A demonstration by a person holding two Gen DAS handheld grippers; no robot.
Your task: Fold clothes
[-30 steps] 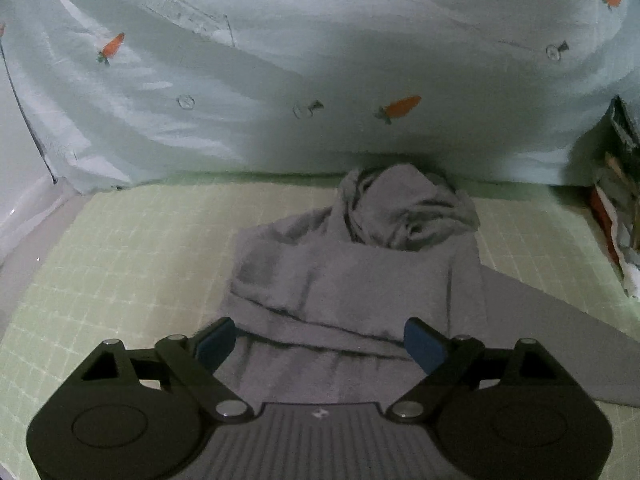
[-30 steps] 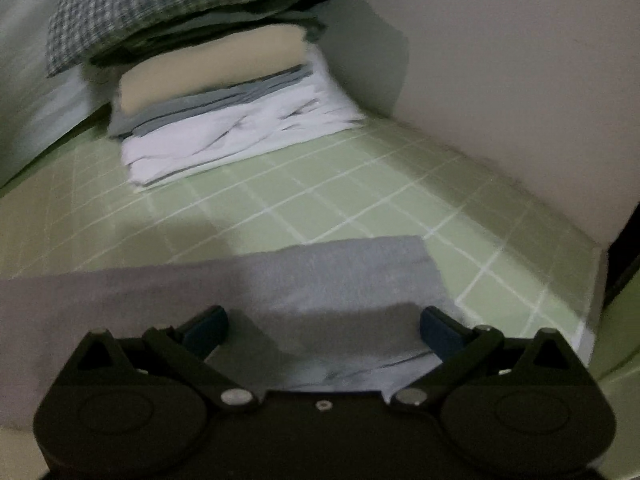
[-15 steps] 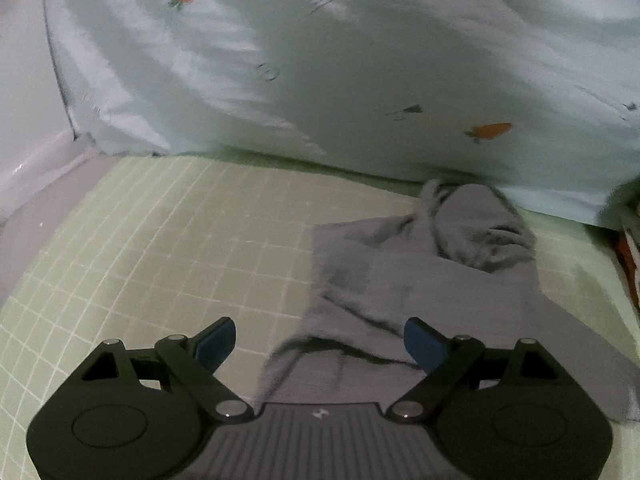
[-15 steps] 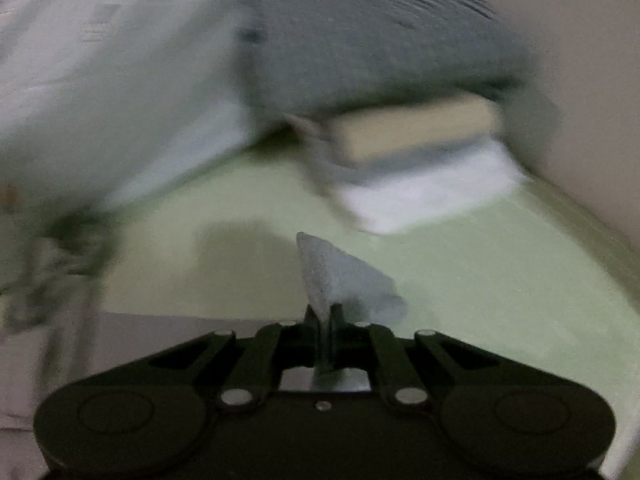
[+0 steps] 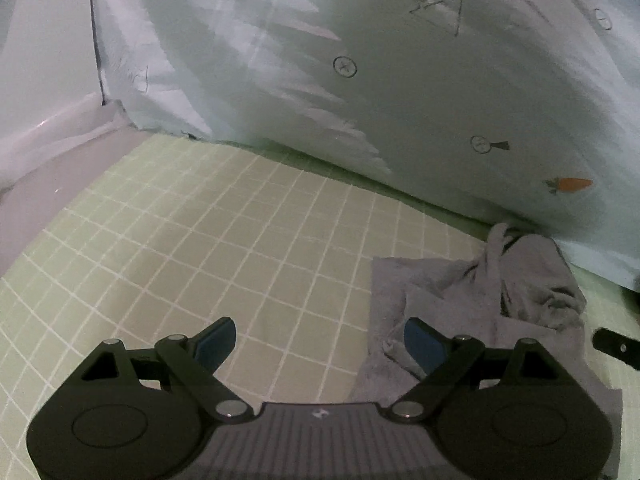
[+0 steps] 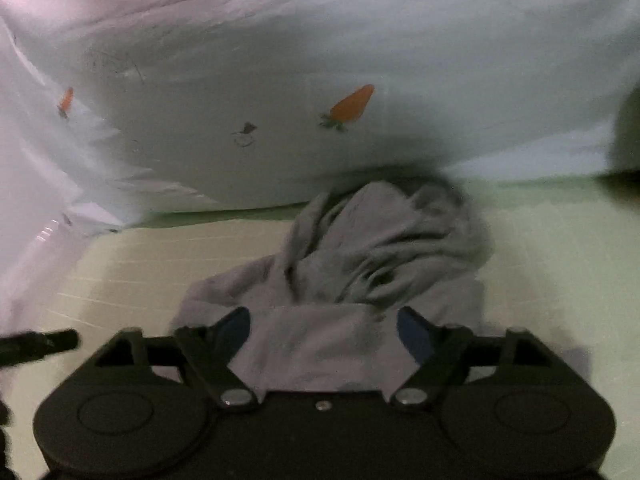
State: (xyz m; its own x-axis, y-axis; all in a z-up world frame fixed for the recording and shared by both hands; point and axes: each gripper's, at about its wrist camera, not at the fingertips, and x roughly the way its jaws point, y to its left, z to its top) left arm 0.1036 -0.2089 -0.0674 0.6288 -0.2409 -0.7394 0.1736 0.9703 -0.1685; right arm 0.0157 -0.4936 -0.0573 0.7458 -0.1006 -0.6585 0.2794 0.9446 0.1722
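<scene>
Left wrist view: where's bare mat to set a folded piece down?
Free: green checked mat, between the grey hoodie and the white edge on the left, up to the carrot-print bedding. Crowded: right side, hoodie bunched against the bedding.

Home bedroom. Bed with pale green grid-pattern sheet (image 5: 248, 240); bulky light blue quilt (image 5: 400, 80) printed with carrots bunched along the far side; pale wall (image 5: 40, 40) at the left edge. Dim indoor light.

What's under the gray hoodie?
The green checked sheet shows all around the hoodie, so it lies on that. Anything tucked beneath the cloth is hidden.
</scene>
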